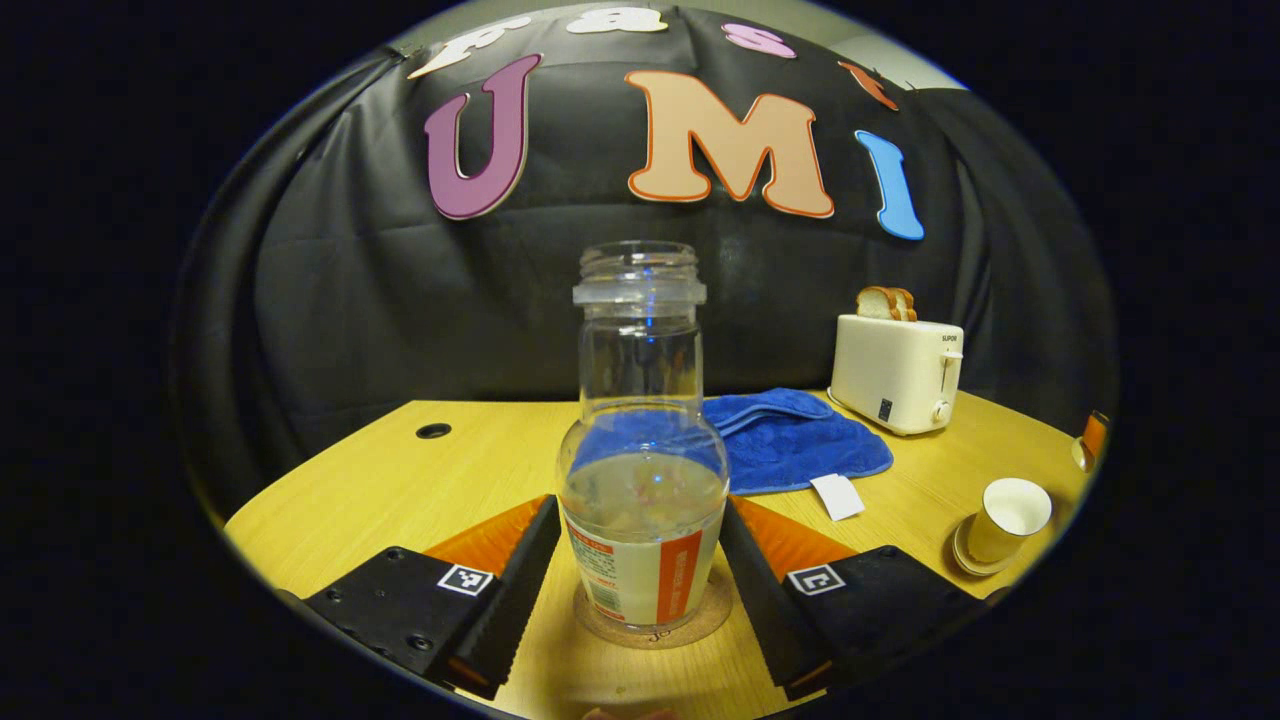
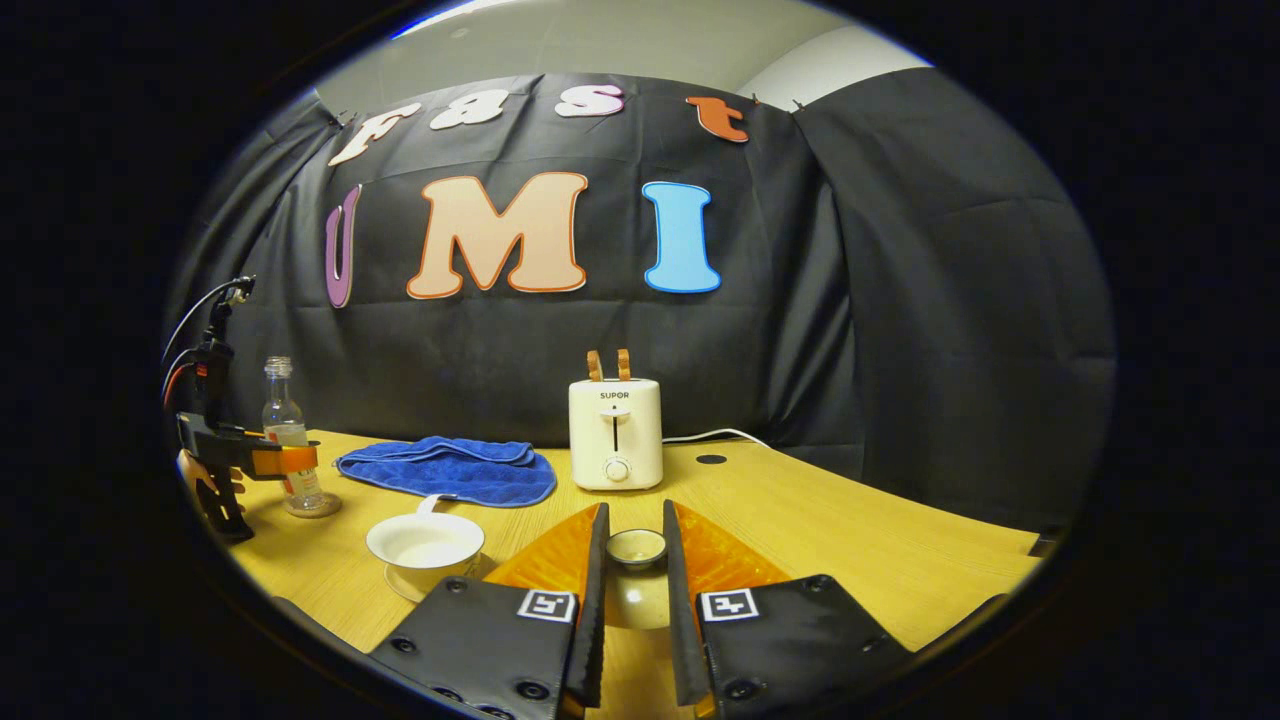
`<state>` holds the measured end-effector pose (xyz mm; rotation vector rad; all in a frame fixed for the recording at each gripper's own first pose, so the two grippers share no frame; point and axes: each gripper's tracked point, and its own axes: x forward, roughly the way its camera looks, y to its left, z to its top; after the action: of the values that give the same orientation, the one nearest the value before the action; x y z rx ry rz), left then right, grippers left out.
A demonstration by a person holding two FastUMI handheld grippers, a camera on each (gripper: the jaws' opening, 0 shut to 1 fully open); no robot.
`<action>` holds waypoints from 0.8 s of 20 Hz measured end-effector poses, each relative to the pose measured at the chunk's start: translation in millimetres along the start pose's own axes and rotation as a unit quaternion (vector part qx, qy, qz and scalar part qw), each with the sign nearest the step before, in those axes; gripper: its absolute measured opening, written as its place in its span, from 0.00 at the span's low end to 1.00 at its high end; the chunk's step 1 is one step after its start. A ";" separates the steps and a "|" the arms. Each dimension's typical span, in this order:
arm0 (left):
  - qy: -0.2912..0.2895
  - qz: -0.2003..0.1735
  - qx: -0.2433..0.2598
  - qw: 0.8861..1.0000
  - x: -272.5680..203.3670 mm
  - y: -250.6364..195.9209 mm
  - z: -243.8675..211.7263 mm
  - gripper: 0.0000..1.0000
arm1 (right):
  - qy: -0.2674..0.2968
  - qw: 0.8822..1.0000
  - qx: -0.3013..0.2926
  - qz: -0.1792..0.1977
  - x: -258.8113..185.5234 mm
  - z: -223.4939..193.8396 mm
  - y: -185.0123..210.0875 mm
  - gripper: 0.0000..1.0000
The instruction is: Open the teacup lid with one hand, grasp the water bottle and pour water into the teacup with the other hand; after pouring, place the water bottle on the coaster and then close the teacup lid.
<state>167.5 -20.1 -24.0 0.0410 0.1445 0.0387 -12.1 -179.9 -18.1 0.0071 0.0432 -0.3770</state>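
Bottle (image 1: 642, 440) upright on coaster (image 1: 655, 625), uncapped, water filling the lower part, standing between the fingers of left gripper (image 1: 640, 590). Jaws spread, a gap on each side of the bottle, neither finger pressing it. Same gripper (image 2: 285, 462) seen from the right gripper view near the table's left edge, held by a hand (image 2: 205, 490), flanking the bottle (image 2: 288, 440).

Teacup (image 1: 1008, 520) open on its saucer (image 1: 968, 560) toward the table's right edge in the left gripper view; in the right gripper view the same cup (image 2: 425, 545) sits near the front edge, just left of the right gripper's fingers, pale liquid inside.

Right gripper (image 2: 635, 590) low over the table (image 2: 850, 540), fingers nearly pressed together on the lid (image 2: 636, 575), pinched by its knob, lid lifted off the cup and beside it.

Blue towel (image 2: 445, 470) flat toward the back edge, white tag (image 1: 838, 496) at its near side. Toaster (image 2: 615, 432) behind, at the back edge, two bread slices (image 2: 609, 365) sticking up from the slots.
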 end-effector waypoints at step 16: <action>-0.076 -0.002 0.000 0.997 -32.6 -3.3 17.5 0.90 | 0.010 0.985 0.005 0.173 6.0 -3.6 86.6 0.29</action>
<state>137.9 -25.4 -2.2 0.0428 -0.0067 0.0312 25.2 -101.6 -22.1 0.0283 0.0579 -0.0294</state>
